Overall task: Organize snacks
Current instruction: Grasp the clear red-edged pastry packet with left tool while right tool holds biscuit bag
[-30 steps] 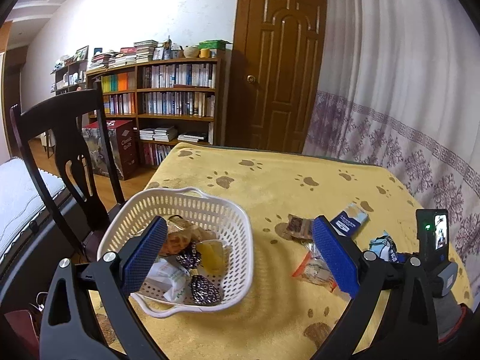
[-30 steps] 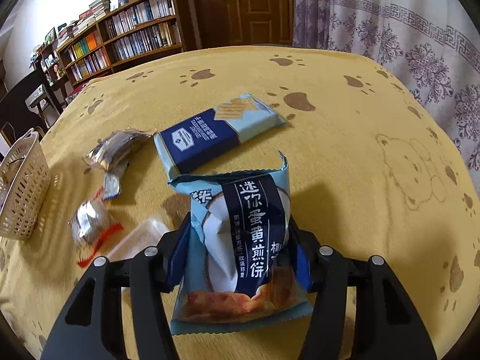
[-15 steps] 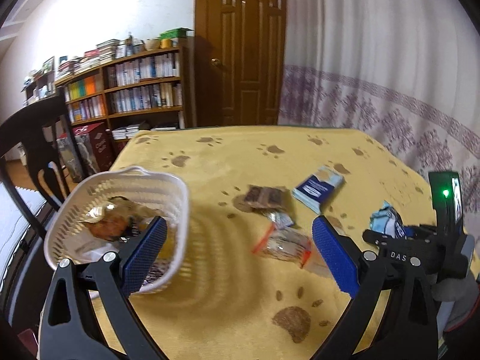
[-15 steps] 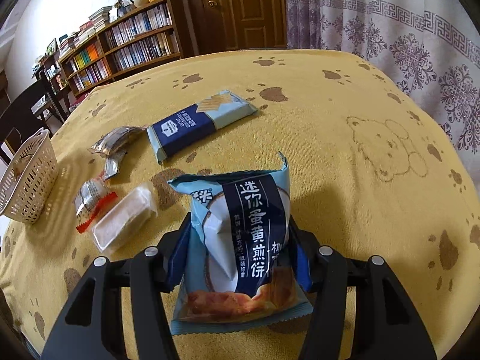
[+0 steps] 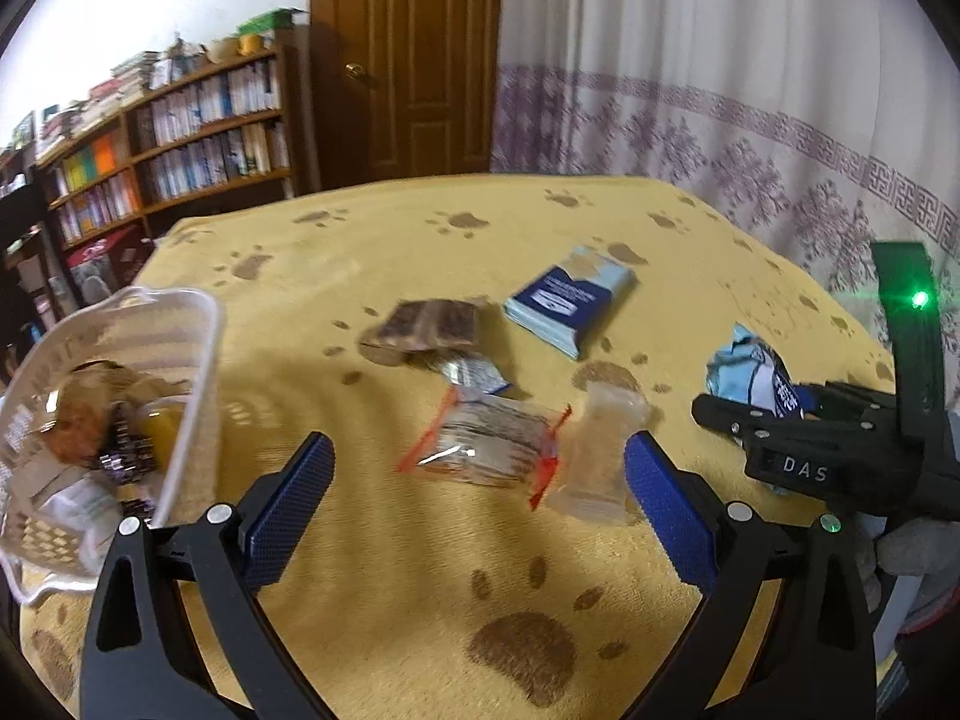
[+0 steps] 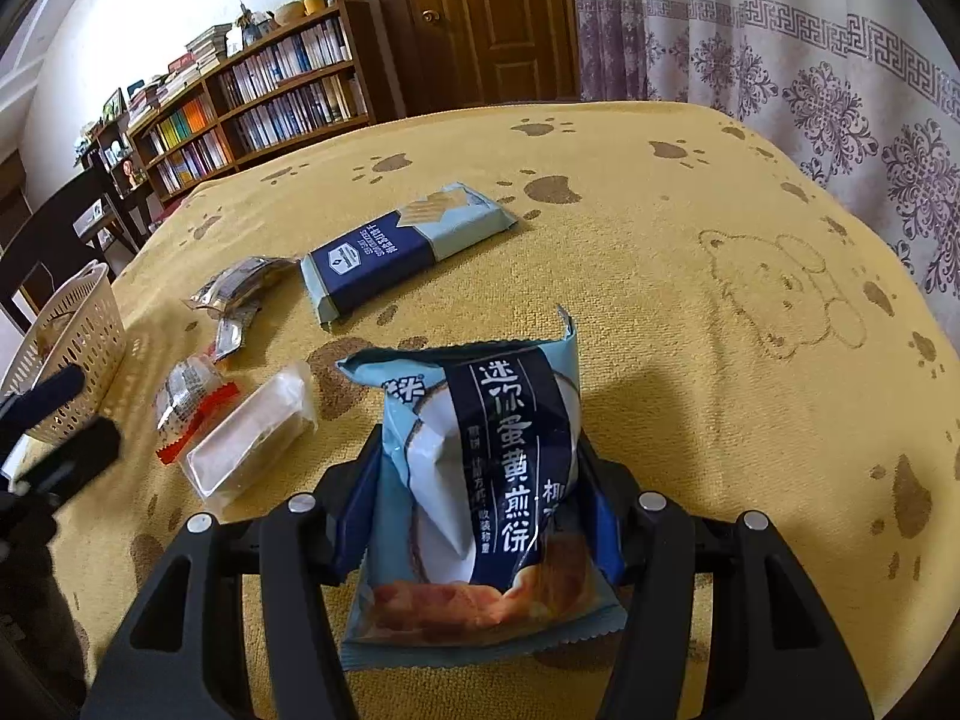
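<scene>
My right gripper (image 6: 477, 474) is shut on a light blue snack bag (image 6: 486, 468) with a dark blue band, held above the yellow cloth; the same bag (image 5: 750, 375) shows at the right in the left wrist view. My left gripper (image 5: 477, 480) is open, empty, hovering over a red-edged clear packet (image 5: 489, 444) and a clear wrapped bar (image 5: 600, 456). The white basket (image 5: 198, 372) with several snacks stands at the left. A navy and pale blue biscuit pack (image 5: 570, 300), a brown packet (image 5: 429, 324) and a small sachet (image 5: 474, 372) lie farther back.
The table wears a yellow paw-print cloth (image 6: 690, 276). A dark chair (image 6: 42, 246) stands at the left edge, with bookshelves (image 6: 264, 102) and a wooden door (image 6: 480, 18) behind. A patterned curtain (image 6: 840, 90) hangs close along the right side.
My left gripper has swung right from over the basket to above the loose packets. My right gripper has risen and drawn back a little, the blue bag still clamped in it.
</scene>
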The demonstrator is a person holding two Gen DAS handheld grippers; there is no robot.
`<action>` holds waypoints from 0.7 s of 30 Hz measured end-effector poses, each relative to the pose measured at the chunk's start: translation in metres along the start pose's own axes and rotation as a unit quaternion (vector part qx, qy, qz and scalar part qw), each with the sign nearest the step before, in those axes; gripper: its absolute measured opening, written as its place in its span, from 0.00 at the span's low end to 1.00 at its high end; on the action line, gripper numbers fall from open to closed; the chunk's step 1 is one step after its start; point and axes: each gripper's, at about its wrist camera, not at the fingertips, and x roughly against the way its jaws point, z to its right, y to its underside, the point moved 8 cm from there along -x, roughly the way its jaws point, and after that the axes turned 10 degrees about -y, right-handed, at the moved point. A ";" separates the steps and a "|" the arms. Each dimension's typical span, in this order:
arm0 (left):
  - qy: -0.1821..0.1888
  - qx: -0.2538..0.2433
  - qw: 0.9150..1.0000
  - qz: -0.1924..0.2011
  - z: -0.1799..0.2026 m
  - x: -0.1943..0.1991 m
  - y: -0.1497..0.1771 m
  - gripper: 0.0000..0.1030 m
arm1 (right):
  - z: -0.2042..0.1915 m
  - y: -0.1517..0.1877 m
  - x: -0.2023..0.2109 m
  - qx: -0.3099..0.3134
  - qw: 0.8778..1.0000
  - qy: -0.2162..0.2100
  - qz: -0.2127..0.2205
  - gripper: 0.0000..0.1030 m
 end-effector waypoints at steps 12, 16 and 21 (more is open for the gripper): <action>0.011 -0.033 0.997 -0.064 0.007 -0.055 0.005 0.76 | 0.001 0.000 0.001 -0.013 1.000 -0.025 0.005 0.56; 0.015 -0.028 0.997 -0.073 0.005 -0.064 0.001 0.67 | 0.001 0.000 0.002 -0.015 0.999 -0.029 0.006 0.56; 0.009 -0.034 0.996 -0.077 0.006 -0.070 0.004 0.65 | 0.002 0.000 0.002 -0.017 0.999 -0.034 0.007 0.56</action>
